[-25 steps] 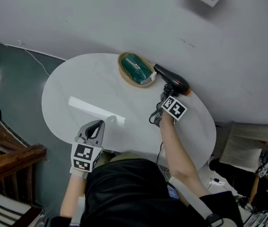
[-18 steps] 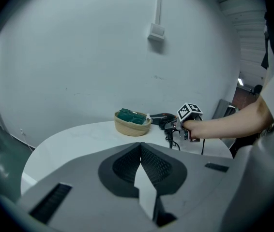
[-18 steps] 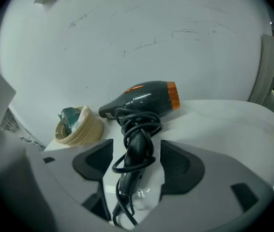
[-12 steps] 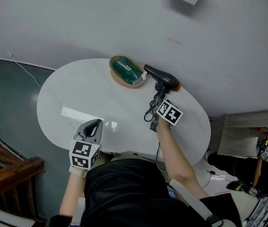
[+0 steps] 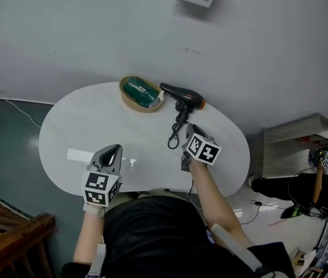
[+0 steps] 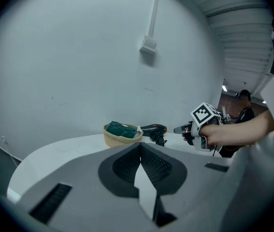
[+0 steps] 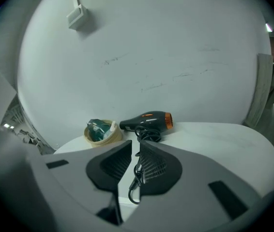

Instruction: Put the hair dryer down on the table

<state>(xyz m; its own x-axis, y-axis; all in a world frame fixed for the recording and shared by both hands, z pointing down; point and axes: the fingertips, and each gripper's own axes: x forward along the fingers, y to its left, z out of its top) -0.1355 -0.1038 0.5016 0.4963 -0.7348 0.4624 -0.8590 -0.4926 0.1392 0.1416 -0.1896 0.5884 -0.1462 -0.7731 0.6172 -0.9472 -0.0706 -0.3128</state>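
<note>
Two grippers are over the white table (image 5: pixel 77 120). Left gripper (image 5: pixel 112 151), at the near edge: jaws closed together, empty. Far side: tan basket (image 5: pixel 128 102) with green contents. Just right of it, the hair dryer (image 5: pixel 181 94) lies on the table, its cord (image 5: pixel 175 133) trailing nearer. Right gripper (image 7: pixel 135 143): jaws have just been closing, a narrow slit remains, nothing is between them, and it is apart from the dryer.
</note>
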